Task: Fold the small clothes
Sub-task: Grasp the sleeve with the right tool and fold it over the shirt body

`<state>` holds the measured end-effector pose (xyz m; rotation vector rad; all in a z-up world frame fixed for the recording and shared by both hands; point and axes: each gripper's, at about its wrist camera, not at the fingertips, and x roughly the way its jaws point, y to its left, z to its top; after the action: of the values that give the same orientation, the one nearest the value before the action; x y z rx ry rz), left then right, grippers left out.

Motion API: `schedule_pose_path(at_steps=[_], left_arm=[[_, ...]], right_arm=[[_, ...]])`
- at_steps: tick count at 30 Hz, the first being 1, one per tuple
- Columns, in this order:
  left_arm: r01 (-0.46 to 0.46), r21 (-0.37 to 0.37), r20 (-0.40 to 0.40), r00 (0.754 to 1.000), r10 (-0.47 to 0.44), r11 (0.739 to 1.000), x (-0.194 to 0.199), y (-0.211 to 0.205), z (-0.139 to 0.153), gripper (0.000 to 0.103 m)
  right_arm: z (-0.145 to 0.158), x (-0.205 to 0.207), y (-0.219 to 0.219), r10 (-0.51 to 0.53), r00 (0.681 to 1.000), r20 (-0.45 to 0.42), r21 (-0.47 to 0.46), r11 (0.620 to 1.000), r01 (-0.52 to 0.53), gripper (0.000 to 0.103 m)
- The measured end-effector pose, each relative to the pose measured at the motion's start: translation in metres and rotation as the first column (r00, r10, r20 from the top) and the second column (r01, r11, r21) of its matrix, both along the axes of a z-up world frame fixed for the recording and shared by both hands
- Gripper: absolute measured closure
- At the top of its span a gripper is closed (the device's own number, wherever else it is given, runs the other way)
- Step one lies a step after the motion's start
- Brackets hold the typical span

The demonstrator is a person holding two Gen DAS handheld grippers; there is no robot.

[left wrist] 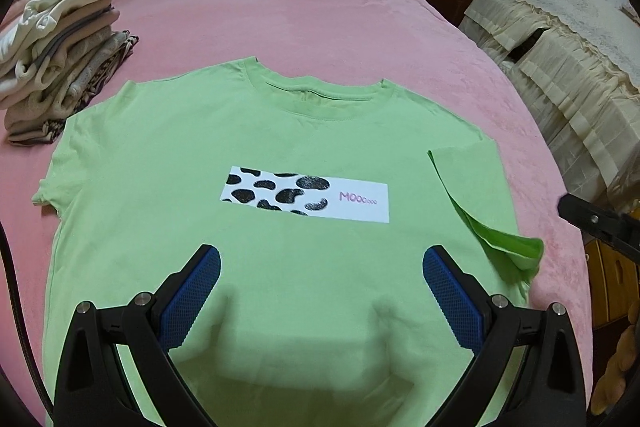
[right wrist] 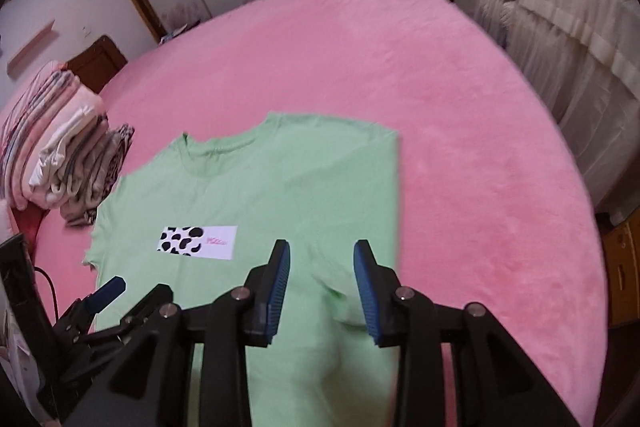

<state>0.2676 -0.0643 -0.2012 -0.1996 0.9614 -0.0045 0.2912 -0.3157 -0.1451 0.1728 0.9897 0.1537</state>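
Note:
A light green t-shirt (left wrist: 256, 147) with a cow-print patch lies front up on the pink bed, collar away from me. Its right sleeve (left wrist: 492, 223) is folded inward over the body, with a raised corner. My left gripper (left wrist: 320, 259) is open and empty, hovering over the shirt's lower middle. My right gripper (right wrist: 322, 259) is open, above the shirt (right wrist: 280, 187) near the folded right edge, with nothing between its blue pads. The left gripper's tip (right wrist: 110, 287) shows at the lower left of the right wrist view.
A stack of folded clothes (left wrist: 60, 59) sits on the bed at the left, also in the right wrist view (right wrist: 68, 163). The pink bed cover (left wrist: 300, 23) stretches beyond the shirt. Cream-draped furniture (left wrist: 560, 67) stands to the right of the bed. Wardrobe doors stand behind.

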Motion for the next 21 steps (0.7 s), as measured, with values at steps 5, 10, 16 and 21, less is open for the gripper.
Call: schedule_pose_path(at_steps=[5,10,16,21], left_arm=[[0.036,-0.003,-0.019,0.999,-0.036,0.999,-0.008,-0.009,-0.004,0.002],[0.063,0.004,-0.041,0.997,-0.063,0.998,-0.013,-0.017,-0.010,0.002],[0.072,0.009,-0.042,0.997,-0.071,0.997,-0.013,-0.020,-0.012,0.002],[0.066,-0.026,-0.059,0.996,-0.068,0.997,0.001,-0.019,-0.015,0.002]], right_arm=[[-0.017,-0.020,-0.020,-0.003,1.000,-0.011,-0.031,1.000,0.002,0.070],[-0.040,-0.026,-0.026,-0.049,0.998,-0.035,0.001,0.999,0.049,0.070],[-0.052,-0.019,-0.026,-0.112,0.993,-0.023,0.069,0.991,0.113,0.070],[-0.072,-0.019,0.011,0.005,0.998,-0.069,-0.015,1.000,-0.006,0.070]])
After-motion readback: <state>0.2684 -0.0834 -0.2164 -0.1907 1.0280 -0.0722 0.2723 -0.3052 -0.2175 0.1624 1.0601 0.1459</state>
